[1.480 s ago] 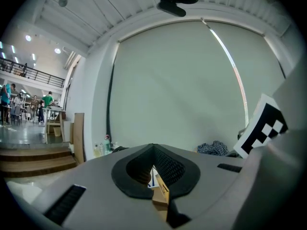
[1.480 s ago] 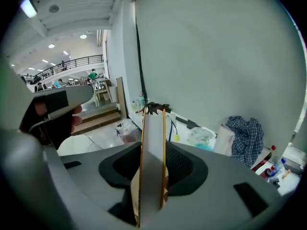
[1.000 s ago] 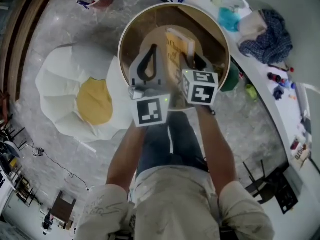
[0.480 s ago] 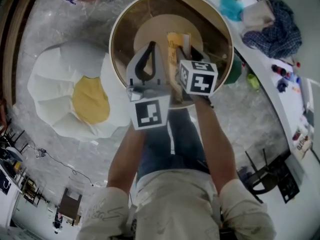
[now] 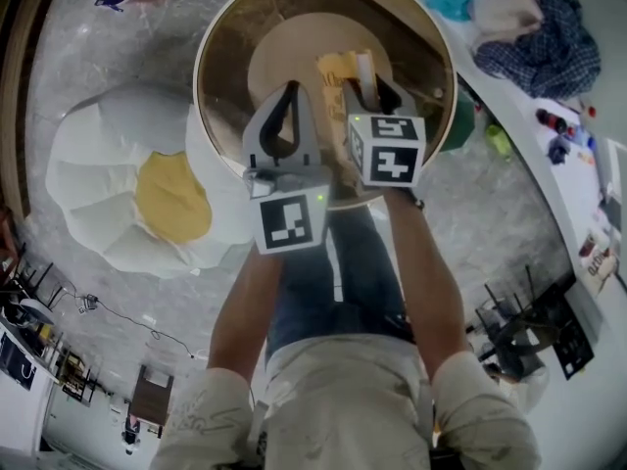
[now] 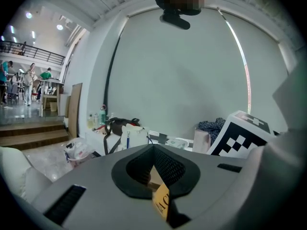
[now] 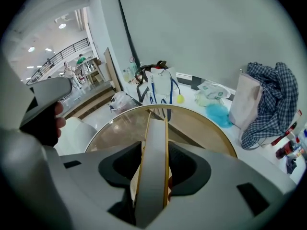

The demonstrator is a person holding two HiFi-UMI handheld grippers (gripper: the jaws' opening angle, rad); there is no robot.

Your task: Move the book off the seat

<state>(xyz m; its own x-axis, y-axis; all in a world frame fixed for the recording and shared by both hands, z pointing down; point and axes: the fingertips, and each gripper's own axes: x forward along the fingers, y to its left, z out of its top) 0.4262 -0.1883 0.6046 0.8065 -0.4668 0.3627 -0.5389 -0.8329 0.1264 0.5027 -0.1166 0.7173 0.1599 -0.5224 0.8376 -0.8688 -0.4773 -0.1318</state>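
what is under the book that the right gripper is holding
A round gold-rimmed table, its glossy brown top showing a paler disc at the centre. The book and right gripper cover the patch directly below, so whether the book touches the top cannot be seen.

Head view: my right claw [image 5: 376,92] covers the near end of the book [image 5: 340,68], so only the far bit at 12 o'clock shows. The seat [image 5: 227,52] loses its far rim to the frame edge at 12. In the left gripper view my left claw [image 6: 154,150] hides all but one yellow corner, print cut off. The people [image 6: 31,75] at 9 o'clock are way too tiny to make out.
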